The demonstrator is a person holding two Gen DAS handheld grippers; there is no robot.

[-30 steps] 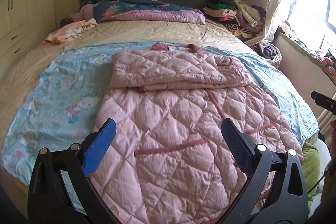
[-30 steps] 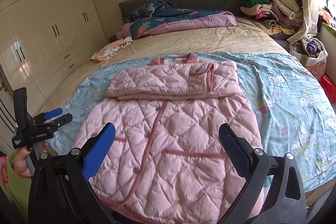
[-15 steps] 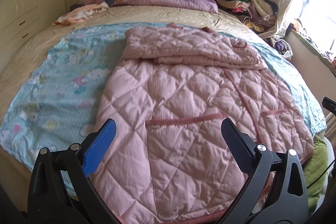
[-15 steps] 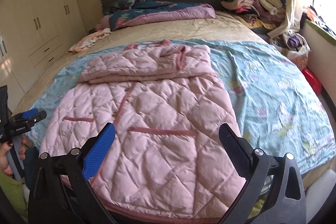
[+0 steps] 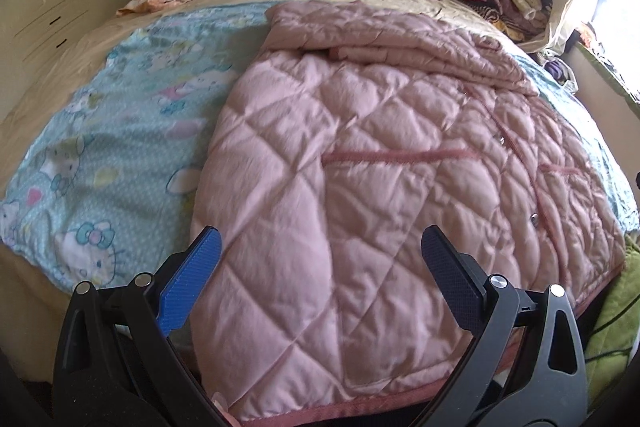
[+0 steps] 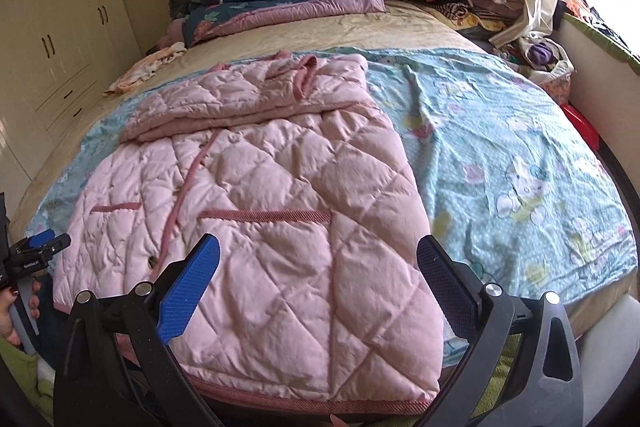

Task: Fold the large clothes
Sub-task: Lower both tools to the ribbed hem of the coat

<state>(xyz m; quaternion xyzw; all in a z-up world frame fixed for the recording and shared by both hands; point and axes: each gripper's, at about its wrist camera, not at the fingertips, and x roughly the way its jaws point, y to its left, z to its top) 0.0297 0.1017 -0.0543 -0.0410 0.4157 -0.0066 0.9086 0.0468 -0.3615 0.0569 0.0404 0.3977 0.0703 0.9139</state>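
Pink quilted padded coat (image 5: 380, 187) spread flat on blue cartoon-print sheet (image 6: 520, 155), sleeves folded across at 12 o'clock. Left gripper (image 5: 320, 267) and right gripper (image 6: 318, 267) jaws released, hovering over hem at 6 o'clock.

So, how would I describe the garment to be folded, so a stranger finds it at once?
Look at the bed, then the blue cartoon-print sheet across its near half. On it lies the pink quilted jacket, sleeves folded across the chest; nothing else there is pink with diamond stitching and darker pocket trim.
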